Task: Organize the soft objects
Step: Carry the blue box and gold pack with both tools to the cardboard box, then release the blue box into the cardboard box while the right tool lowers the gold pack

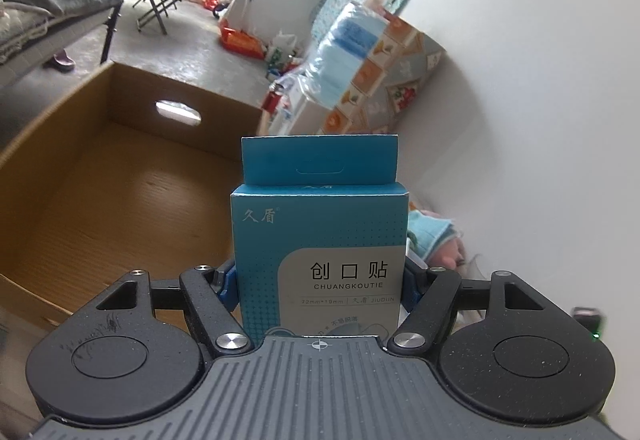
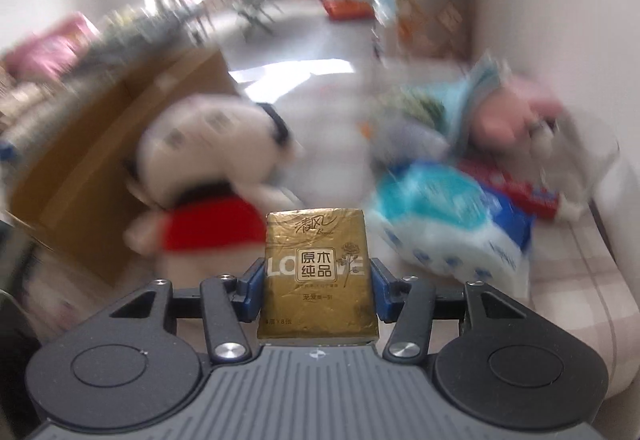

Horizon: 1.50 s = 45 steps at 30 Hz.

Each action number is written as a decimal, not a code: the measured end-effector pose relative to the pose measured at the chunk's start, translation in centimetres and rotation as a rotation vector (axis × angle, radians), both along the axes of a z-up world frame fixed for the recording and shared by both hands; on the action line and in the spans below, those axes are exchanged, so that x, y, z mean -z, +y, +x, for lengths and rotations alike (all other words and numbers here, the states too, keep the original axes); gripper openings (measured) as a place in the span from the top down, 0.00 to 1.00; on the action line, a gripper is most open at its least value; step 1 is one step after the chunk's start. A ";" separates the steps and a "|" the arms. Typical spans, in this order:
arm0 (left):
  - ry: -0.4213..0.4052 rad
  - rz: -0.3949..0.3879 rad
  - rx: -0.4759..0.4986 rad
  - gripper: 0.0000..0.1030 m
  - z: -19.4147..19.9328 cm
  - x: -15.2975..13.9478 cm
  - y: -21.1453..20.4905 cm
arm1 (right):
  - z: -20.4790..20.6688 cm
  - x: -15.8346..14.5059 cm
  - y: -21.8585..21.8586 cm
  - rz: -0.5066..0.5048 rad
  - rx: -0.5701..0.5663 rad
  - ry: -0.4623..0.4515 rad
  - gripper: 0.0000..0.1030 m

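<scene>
In the left wrist view my left gripper (image 1: 320,286) is shut on a blue box of adhesive bandages (image 1: 320,240), held upright beside an open cardboard box (image 1: 132,176) whose brown inside shows at the left. In the right wrist view my right gripper (image 2: 318,290) is shut on a gold pack of tissues (image 2: 318,272), its blue pads pressing both sides. Ahead of it, blurred, lie a white plush toy in a red shirt (image 2: 208,176), a blue-and-white pack of paper rolls (image 2: 448,224) and a pink plush toy (image 2: 516,112).
The cardboard box (image 2: 84,160) stands left of the plush toys. A white wall (image 1: 540,100) runs along the right. A patterned box (image 1: 396,80) with a plastic-wrapped blue pack (image 1: 340,52) leans on that wall. A folding bed (image 1: 60,0) stands far left.
</scene>
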<state>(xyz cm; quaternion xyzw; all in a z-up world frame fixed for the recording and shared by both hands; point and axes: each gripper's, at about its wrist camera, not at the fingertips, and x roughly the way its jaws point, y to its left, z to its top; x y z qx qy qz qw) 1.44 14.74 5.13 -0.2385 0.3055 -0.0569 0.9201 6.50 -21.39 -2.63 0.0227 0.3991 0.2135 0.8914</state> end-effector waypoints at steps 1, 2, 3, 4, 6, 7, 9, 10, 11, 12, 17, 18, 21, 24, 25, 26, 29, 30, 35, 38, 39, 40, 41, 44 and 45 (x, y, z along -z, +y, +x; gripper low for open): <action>0.001 0.004 -0.008 0.31 0.0 -0.3 0.6 | -0.3 -1.2 0.3 0.031 -0.021 -0.021 0.47; 0.002 0.010 -0.017 0.31 0.0 -0.6 1.2 | -0.7 -2.5 0.8 0.063 -0.046 -0.042 0.47; 0.002 0.023 -0.029 0.31 0.1 -1.0 1.8 | -0.9 -3.7 1.4 0.092 -0.072 -0.062 0.47; 0.003 0.039 -0.046 0.31 0.1 -1.3 2.3 | -1.1 -4.8 2.2 0.123 -0.102 -0.082 0.47; 0.000 0.069 -0.079 0.31 0.2 -1.9 3.3 | -1.1 -6.9 4.0 0.181 -0.168 -0.114 0.47; -0.003 0.078 -0.090 0.31 0.4 -2.2 3.9 | -1.0 -7.8 5.0 0.212 -0.202 -0.123 0.47; -0.001 0.091 -0.111 0.31 1.1 -2.7 5.0 | 0.0 -9.2 7.3 0.277 -0.267 -0.117 0.47; 0.002 0.103 -0.119 0.31 1.7 -2.8 5.5 | 0.7 -9.8 8.4 0.307 -0.290 -0.108 0.47; 0.008 0.117 -0.126 0.31 2.4 -2.8 6.0 | 1.5 -10.3 9.7 0.330 -0.311 -0.100 0.47; 0.023 0.131 -0.134 0.31 3.2 -2.7 6.5 | 2.4 -10.8 10.8 0.345 -0.328 -0.097 0.47; 0.140 0.218 -0.156 0.31 8.6 -0.7 9.2 | 8.6 -11.6 17.0 0.389 -0.334 -0.005 0.47; 0.164 0.234 -0.158 0.31 9.8 -0.2 9.9 | 10.1 -11.5 18.3 0.391 -0.328 0.028 0.47; 0.226 0.287 -0.150 0.31 13.1 1.2 11.6 | 13.5 -10.7 21.9 0.371 -0.297 0.105 0.47; 0.286 0.295 -0.117 0.31 16.7 2.7 13.3 | 16.8 -9.1 25.3 0.344 -0.269 0.179 0.46; 0.311 0.292 -0.118 0.31 17.6 3.3 13.9 | 17.8 -8.6 26.3 0.332 -0.257 0.196 0.46; 0.330 0.301 -0.118 0.31 18.5 3.8 14.2 | 18.5 -7.9 27.5 0.313 -0.237 0.201 0.46; 0.377 0.338 -0.111 0.31 21.0 5.3 15.3 | 21.3 -6.1 29.6 0.290 -0.189 0.254 0.46; 0.388 0.341 -0.111 0.31 21.7 5.8 15.8 | 22.3 -5.4 30.2 0.286 -0.172 0.276 0.46; 0.424 0.355 -0.103 0.31 24.3 7.3 17.0 | 25.1 -3.0 31.7 0.266 -0.127 0.320 0.46; 0.440 0.377 -0.102 0.31 25.7 8.1 17.0 | 26.3 -2.0 32.4 0.251 -0.112 0.329 0.46; 0.445 0.387 -0.103 0.31 26.0 8.4 17.0 | 26.7 -1.7 32.6 0.245 -0.108 0.330 0.46; 0.451 0.395 -0.107 0.29 26.3 8.6 17.0 | 26.9 -1.5 32.8 0.241 -0.105 0.331 0.46; 0.459 0.399 -0.109 0.27 26.5 8.9 17.1 | 27.2 -1.2 33.0 0.239 -0.103 0.335 0.46; 0.475 0.425 -0.112 0.21 27.4 9.3 17.1 | 27.8 -0.6 33.3 0.236 -0.096 0.340 0.46; 0.474 0.444 -0.115 0.21 27.4 9.3 17.0 | 27.9 -0.5 33.3 0.236 -0.095 0.339 0.46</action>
